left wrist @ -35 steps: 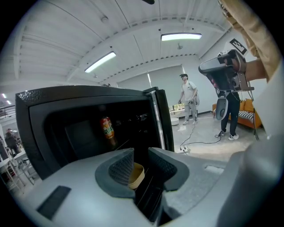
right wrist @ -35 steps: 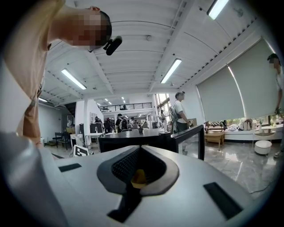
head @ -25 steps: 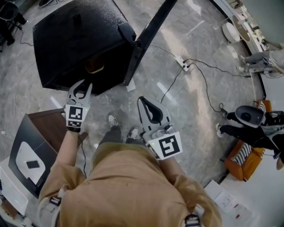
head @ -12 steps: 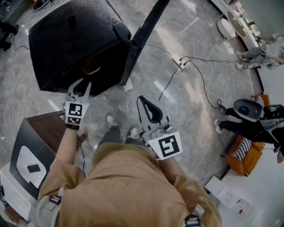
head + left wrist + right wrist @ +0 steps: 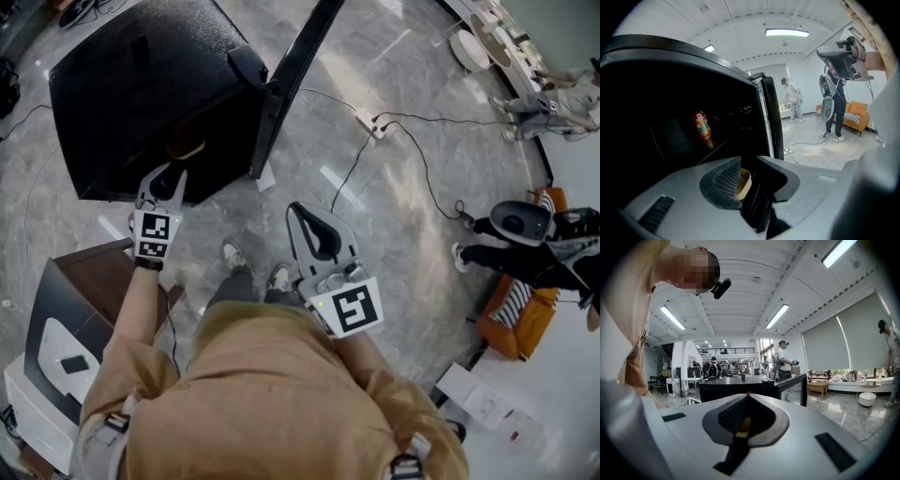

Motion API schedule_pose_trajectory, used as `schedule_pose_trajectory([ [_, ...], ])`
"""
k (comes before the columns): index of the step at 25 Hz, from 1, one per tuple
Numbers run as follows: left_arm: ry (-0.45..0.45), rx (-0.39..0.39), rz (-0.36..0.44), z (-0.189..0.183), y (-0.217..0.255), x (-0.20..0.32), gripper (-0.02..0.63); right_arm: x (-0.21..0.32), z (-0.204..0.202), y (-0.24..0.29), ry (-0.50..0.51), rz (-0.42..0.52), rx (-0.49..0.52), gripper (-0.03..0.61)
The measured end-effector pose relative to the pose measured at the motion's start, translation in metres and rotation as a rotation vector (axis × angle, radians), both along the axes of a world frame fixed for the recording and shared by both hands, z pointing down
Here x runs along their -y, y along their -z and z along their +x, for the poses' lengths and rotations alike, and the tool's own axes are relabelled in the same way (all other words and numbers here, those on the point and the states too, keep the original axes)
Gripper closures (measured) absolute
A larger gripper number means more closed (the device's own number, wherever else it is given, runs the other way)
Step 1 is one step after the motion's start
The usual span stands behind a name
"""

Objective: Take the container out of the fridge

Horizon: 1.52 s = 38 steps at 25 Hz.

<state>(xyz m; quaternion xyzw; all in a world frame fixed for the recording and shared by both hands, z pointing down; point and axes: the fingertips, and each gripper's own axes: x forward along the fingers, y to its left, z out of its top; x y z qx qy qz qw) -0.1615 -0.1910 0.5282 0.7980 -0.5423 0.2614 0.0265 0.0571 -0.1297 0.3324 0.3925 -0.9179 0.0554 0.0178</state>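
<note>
**A:** Head view first. What's moved?

**B:** The left gripper point(image 5: 166, 178). A second ago it hung just in front of the fridge point(image 5: 141, 84). Now its tips reach into the dark opening, left of the open door point(image 5: 291, 75). The container point(image 5: 185, 145) sits just beyond them, a little to the right, and nothing touches it yet.

**A:** And the right gripper point(image 5: 298, 211)?

**B:** It hasn't stirred. It is held over the floor, near the body and well apart from the fridge.

**A:** Left gripper view?

**B:** The jaws stand apart with a narrow gap at the tips. The container's tan rim point(image 5: 745, 183) shows through that gap, beside the left pad. I can't tell whether it is between the jaws yet or a little beyond them. A bottle point(image 5: 702, 129) stands farther in, to the left.

**A:** So the reach is nearly done?

**B:** I'd judge so. What's left is a short push in, closing on the rim, then drawing it out past the door. The container hasn't left the fridge.

**A:** Right gripper view?

**B:** The tips meet, so it's closed. A yellowish sliver point(image 5: 743, 427) shows low in the hollow, and I can't tell what it is. The fridge point(image 5: 726, 389) lies far ahead, so this gripper likely plays no part for now.
</note>
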Motion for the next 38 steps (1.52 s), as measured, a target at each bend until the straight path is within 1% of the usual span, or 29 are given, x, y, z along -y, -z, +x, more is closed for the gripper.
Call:
schedule_pose_trajectory([
  [4, -0.008, 0.015, -0.007, -0.003, -0.005, 0.004, 0.518, 0.000, -0.001, -0.002, -0.008, -0.004, -0.002, 0.578],
  [23, -0.033, 0.036, -0.035, -0.007, -0.026, 0.025, 0.518, 0.003, 0.007, -0.014, -0.069, -0.027, -0.017, 0.578],
  [38, -0.048, 0.058, -0.072, -0.011, -0.053, 0.042, 0.518, 0.008, 0.006, -0.027, -0.082, -0.050, -0.030, 0.578],
])
